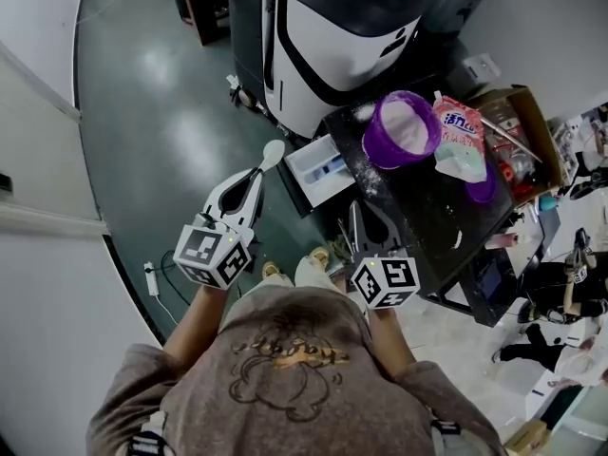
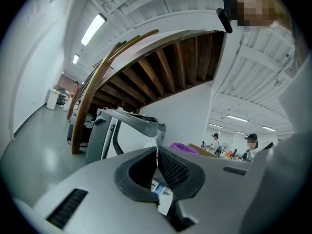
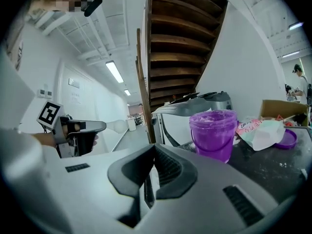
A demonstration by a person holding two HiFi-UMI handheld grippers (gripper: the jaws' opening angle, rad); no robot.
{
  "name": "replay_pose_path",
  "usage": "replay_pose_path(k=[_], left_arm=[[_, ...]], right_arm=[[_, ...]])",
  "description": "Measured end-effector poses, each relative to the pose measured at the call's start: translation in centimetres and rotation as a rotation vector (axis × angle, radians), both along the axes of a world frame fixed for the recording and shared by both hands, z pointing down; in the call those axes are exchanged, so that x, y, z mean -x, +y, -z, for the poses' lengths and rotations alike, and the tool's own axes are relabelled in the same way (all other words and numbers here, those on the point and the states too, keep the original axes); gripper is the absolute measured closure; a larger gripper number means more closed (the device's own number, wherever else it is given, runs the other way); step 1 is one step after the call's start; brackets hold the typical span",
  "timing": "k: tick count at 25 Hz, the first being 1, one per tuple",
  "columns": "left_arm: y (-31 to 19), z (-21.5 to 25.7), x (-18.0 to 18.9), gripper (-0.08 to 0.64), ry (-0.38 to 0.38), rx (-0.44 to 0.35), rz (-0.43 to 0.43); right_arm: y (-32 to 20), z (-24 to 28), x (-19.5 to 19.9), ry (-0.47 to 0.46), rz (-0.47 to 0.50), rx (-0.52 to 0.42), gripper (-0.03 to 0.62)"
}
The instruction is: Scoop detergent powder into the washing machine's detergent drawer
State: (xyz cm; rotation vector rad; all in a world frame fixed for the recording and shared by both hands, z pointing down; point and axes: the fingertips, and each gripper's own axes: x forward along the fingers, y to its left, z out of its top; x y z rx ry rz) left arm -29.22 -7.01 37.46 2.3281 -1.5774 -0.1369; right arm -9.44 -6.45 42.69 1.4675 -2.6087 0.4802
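Your left gripper [image 1: 252, 180] is clamped tight on the handle of the white plastic spoon [image 1: 272, 154]. Its own view shows only a thin white edge pinched between the ribbed pads. The head view shows the round bowl past the jaw tips, over the dark green floor [image 1: 161, 112], just left of the white detergent drawer [image 1: 318, 171] and not touching it. The right gripper view catches that spoon side-on, yet no view tells whether powder lies in its bowl.

The drawer stands pulled out from the white and black washing machine [image 1: 332, 27]. Something blue shows in 1 compartment; whether any powder is in there cannot be told.

Your right gripper [image 1: 364, 215] hangs by the near-left edge of the black table [image 1: 427, 207]. Its view shows the 2 jaws closed together with nothing between them.

On the table, the purple translucent plastic tub [image 1: 402, 129] stands open with white powder inside. The pink and teal detergent bag [image 1: 459, 141] lies against its right side, and the purple round lid [image 1: 483, 188] is partly under the bag. The brown cardboard box [image 1: 537, 122] of small items sits furthest right.
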Motion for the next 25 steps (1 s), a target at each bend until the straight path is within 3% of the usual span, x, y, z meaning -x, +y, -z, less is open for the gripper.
replay_pose_path(k=[8,18,25], left_arm=[[-3.1,1.3,-3.9,0.537,0.002,-0.017,-0.069],[-8.8,2.4,-14.7,0.537,0.000,-0.065,-0.261],[-10.9,2.0,-20.4,0.537,0.000,-0.068,-0.328]], right_arm=[[-2.2,1.8,-4.1,-0.007,-0.075,-0.042,0.591],[-4.1,2.4,-14.1,0.006,-0.249,-0.074,0.591],[-5.0,1.9,-19.4,-0.003,-0.317,-0.079,0.591]])
